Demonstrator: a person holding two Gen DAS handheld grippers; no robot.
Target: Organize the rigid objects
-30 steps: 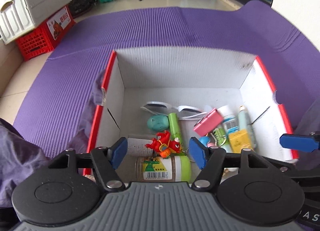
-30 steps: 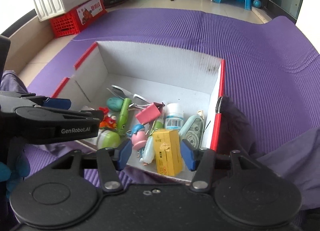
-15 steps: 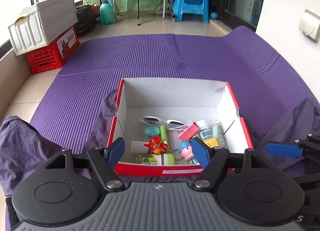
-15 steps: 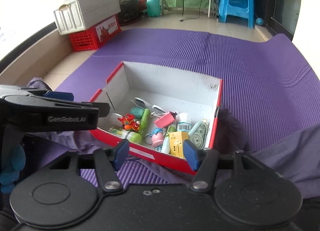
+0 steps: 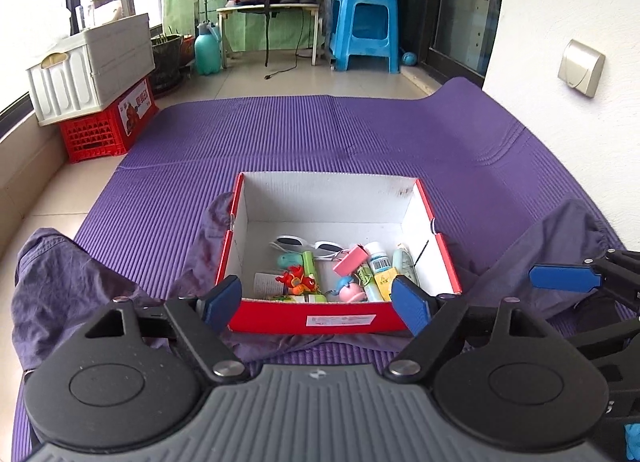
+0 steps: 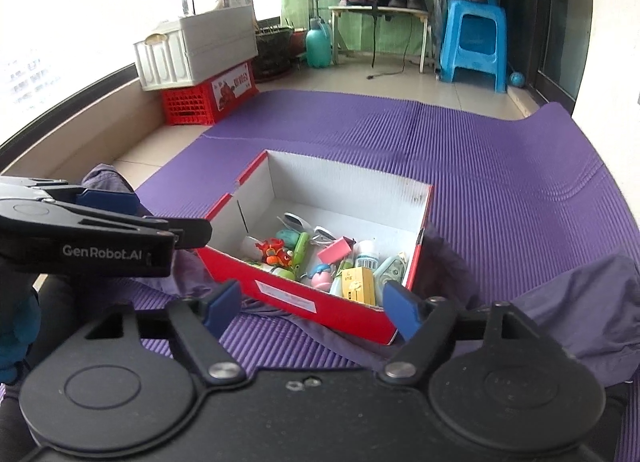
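Observation:
A red cardboard box with white inside (image 5: 340,318) (image 6: 312,302) sits on a purple mat. It holds several small items: white sunglasses (image 5: 308,243), a red toy figure (image 5: 296,278) (image 6: 272,251), a pink block (image 5: 351,260) (image 6: 334,249), a yellow carton (image 6: 358,282), a green tube (image 5: 309,264). My left gripper (image 5: 318,304) hangs above and in front of the box, jaws opening, nothing between them. My right gripper (image 6: 310,312) is likewise raised before the box, jaws opening and empty.
A purple cloth (image 5: 60,286) (image 6: 560,314) lies under and around the box. A white crate on a red crate (image 5: 92,102) stands far left. A blue stool (image 5: 366,34) and a small table (image 5: 268,10) are at the back wall.
Both grippers pulled back and up from the box, which now looks smaller and farther. Both pairs of jaws spread wider. The items stay inside the box.

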